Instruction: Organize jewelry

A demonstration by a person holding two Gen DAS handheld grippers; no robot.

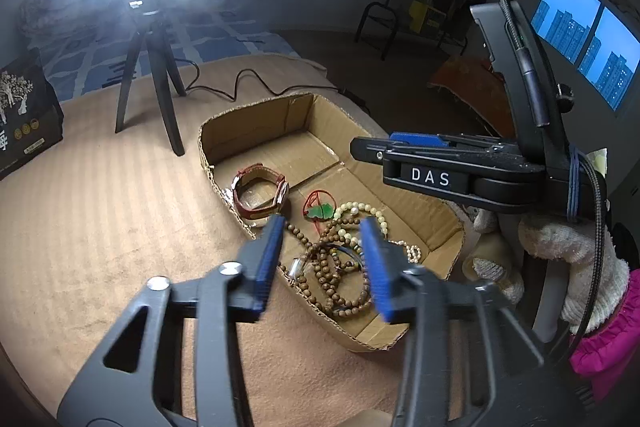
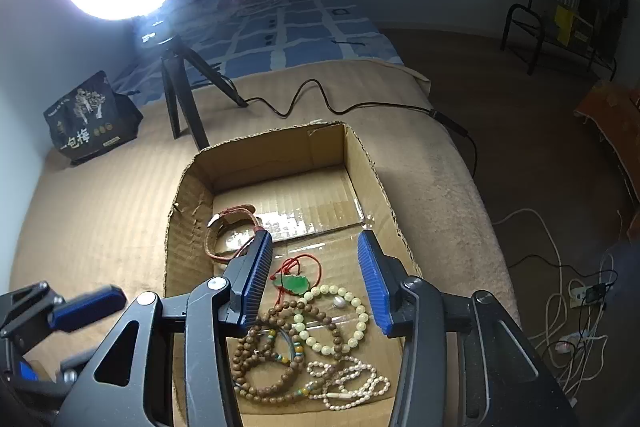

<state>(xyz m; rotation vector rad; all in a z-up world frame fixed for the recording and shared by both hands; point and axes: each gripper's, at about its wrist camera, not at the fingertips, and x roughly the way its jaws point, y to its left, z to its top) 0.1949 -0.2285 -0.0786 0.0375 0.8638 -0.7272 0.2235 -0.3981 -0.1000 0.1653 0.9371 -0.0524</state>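
Tangling is the main risk: the wooden beads, pale bead bracelet, pearl strand and green pendant lie overlapped at the near end of the cardboard box on the bed; lifting one could drag its neighbours. Both the left hand-held gripper and right hand-held gripper hang spread and empty above the pile; the watch lies apart by the box wall.

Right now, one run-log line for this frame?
left gripper: open, empty | right gripper: open, empty | both over box | in box: watch, pendant, bead strands
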